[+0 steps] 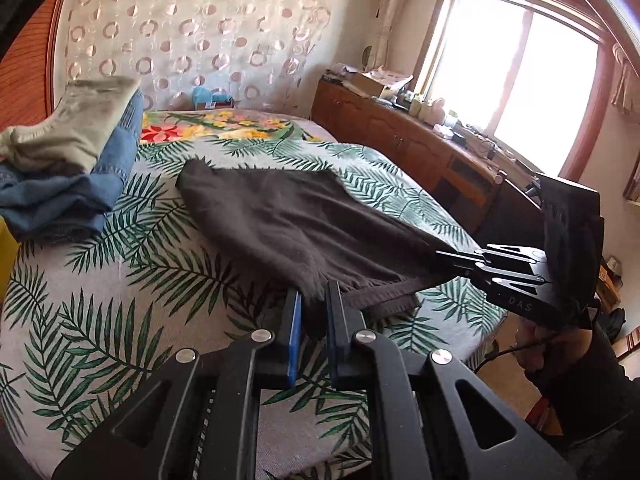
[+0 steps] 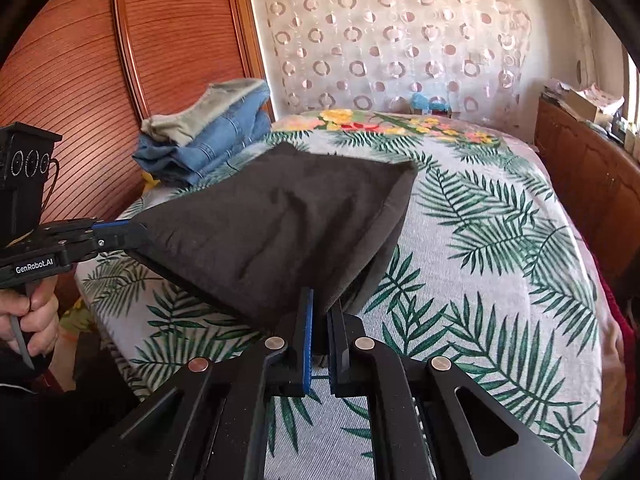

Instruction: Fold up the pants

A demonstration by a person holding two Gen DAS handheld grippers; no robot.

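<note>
My left gripper point(image 1: 314, 294) and right gripper point(image 2: 320, 302) each pinch the dark pants point(image 1: 288, 220), apparently lifted partly off the bed point(image 1: 120, 280).

Daylight floods in through the window point(image 1: 520, 76), which is blown out to white glare. The bed point(image 1: 120, 280) is evenly lit and sharp. Fisheye curvature bends the edges, with dark vignetted corners.

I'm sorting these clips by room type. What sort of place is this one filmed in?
Most likely a home bedroom. The work surface is a bed with a leaf-print cover, folded clothes are stacked near a wooden headboard, and a low wooden cabinet runs under a sunny window.
</note>
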